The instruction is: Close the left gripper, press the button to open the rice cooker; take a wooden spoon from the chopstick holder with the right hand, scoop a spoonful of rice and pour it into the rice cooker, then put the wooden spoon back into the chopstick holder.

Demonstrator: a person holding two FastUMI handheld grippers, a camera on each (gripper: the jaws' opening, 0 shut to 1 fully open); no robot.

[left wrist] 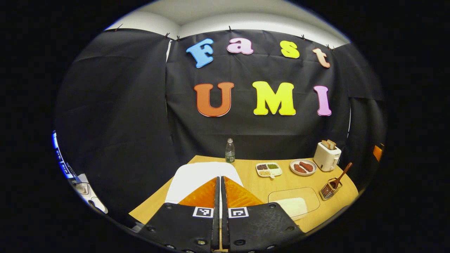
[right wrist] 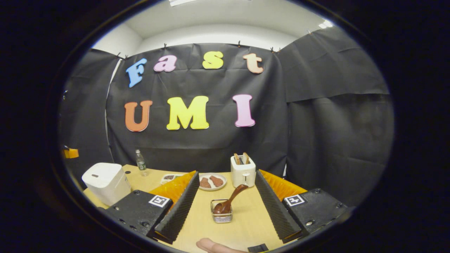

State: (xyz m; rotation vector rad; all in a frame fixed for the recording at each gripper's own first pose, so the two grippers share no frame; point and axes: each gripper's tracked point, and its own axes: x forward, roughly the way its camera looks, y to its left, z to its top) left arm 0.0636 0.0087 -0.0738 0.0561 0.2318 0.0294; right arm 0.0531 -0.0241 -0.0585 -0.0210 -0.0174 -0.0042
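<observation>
Cooker [right wrist: 105, 182] shut, lid down, at the table's [right wrist: 246, 225] left end; button unpressed by the look of it. Left gripper [left wrist: 220, 182] pinched together just above the cooker, clamping nothing: first step done, press pending. Spoon [right wrist: 230, 202] standing in the holder [right wrist: 221, 216], right of the cooker, untouched. Right gripper [right wrist: 225, 196] spread wide, framing holder and spoon, apart from both. Clear rice box [left wrist: 293, 202] between cooker and holder, partly filled. Scooping, pouring, returning all left.

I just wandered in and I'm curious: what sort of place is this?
Probably a mock kitchen staged in a recording booth: a wooden table carries a rice cooker, toaster and plate of food, with black cloth behind.
</observation>
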